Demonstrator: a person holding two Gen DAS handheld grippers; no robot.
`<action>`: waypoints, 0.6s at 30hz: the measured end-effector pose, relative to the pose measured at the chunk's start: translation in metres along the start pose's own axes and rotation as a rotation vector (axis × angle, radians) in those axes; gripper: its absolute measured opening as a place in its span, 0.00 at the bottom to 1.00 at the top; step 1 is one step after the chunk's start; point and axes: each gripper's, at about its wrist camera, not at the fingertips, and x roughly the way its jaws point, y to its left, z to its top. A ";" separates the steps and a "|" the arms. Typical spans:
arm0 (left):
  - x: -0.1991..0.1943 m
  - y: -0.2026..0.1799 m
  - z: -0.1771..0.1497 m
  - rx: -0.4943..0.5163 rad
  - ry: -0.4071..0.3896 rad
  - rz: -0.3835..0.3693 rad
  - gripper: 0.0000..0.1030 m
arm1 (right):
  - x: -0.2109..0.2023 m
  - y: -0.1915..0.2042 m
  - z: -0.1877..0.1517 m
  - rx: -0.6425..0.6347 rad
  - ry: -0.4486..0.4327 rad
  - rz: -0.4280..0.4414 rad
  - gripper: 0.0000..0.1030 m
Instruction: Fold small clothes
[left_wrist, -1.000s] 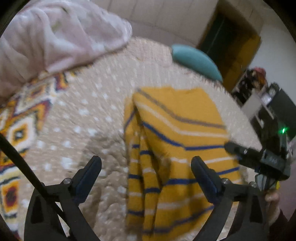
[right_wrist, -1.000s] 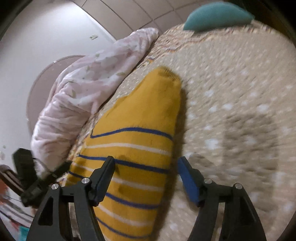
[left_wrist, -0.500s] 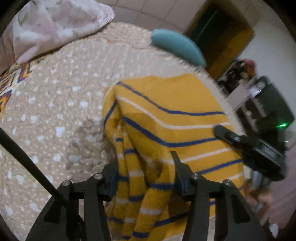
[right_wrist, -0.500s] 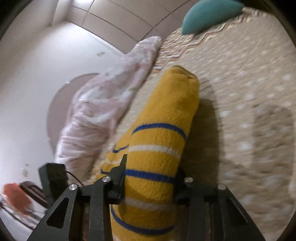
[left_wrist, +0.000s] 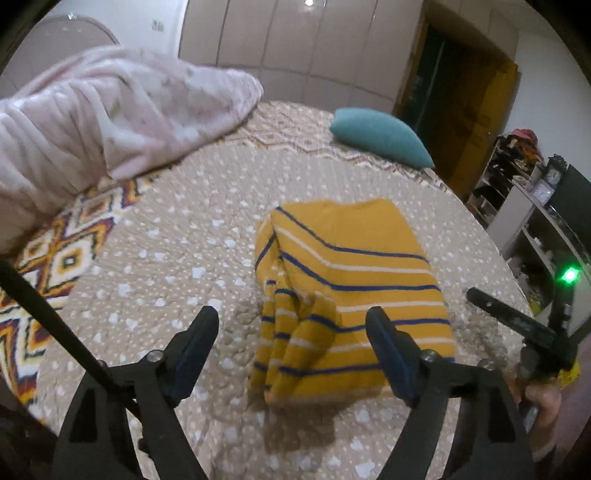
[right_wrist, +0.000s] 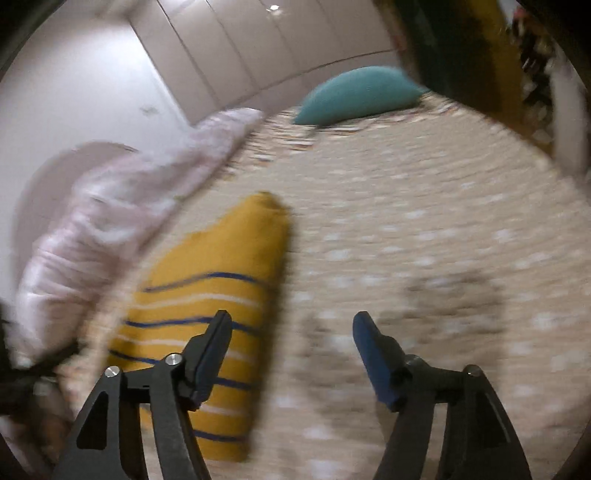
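Right view motion-blurred: sweater (right_wrist: 207, 306) stripes smeared ahead-left of fingers; shelf (left_wrist: 517, 206) contents far right too small to identify.

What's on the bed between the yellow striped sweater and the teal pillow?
Nothing: in the left wrist view only bare dotted bedspread lies between the yellow striped sweater and the teal pillow.

Sweater (left_wrist: 351, 291): matt knit cloth w/ a soft nap. Bedspread (left_wrist: 177, 236): quilted, puckered cloth. Far-left blanket (left_wrist: 110, 118): fluffy fleece. Gripper fingers (left_wrist: 195, 343): matt black plastic.
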 end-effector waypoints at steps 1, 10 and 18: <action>-0.001 -0.004 -0.002 0.006 -0.001 0.011 0.79 | 0.001 -0.006 -0.001 -0.015 0.010 -0.041 0.74; 0.016 -0.029 -0.018 -0.026 0.063 0.015 0.79 | 0.033 -0.050 -0.005 -0.104 0.101 -0.324 0.86; 0.024 -0.068 -0.018 0.050 0.084 0.005 0.79 | 0.056 -0.065 0.008 -0.093 0.134 -0.346 1.00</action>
